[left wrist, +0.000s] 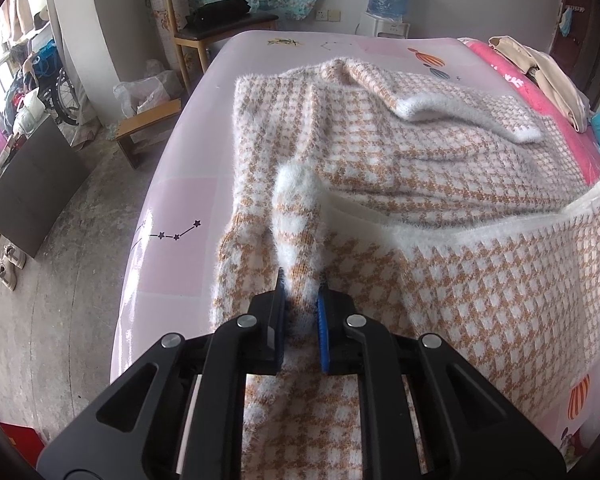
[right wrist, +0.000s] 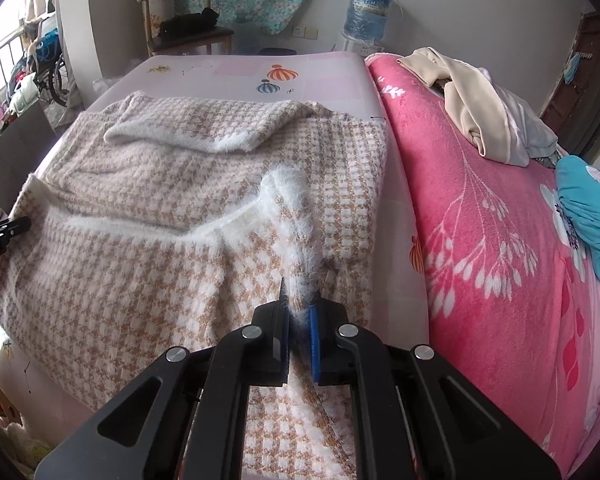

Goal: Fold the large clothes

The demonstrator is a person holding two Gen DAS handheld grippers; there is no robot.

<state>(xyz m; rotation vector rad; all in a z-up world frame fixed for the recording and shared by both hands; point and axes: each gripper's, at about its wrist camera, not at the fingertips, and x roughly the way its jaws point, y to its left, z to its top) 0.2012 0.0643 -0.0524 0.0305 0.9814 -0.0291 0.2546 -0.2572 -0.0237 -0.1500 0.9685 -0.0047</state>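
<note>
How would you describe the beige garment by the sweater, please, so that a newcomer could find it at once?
Start at the bed: its right half is covered by a pink floral blanket. At the blanket's far end lies the crumpled beige garment. Unlike the checked sweater nearby, it is plain, smooth and heaped up, not spread flat.

Left gripper (left wrist: 300, 292) and right gripper (right wrist: 298, 294): both level, jaws clamped on fuzzy knit fabric between the pads.

Bare pink sheet (left wrist: 180, 216) left of sweater (left wrist: 380, 168), beige clothes pile (right wrist: 480, 120) crowding pink blanket (right wrist: 480, 240) right
</note>
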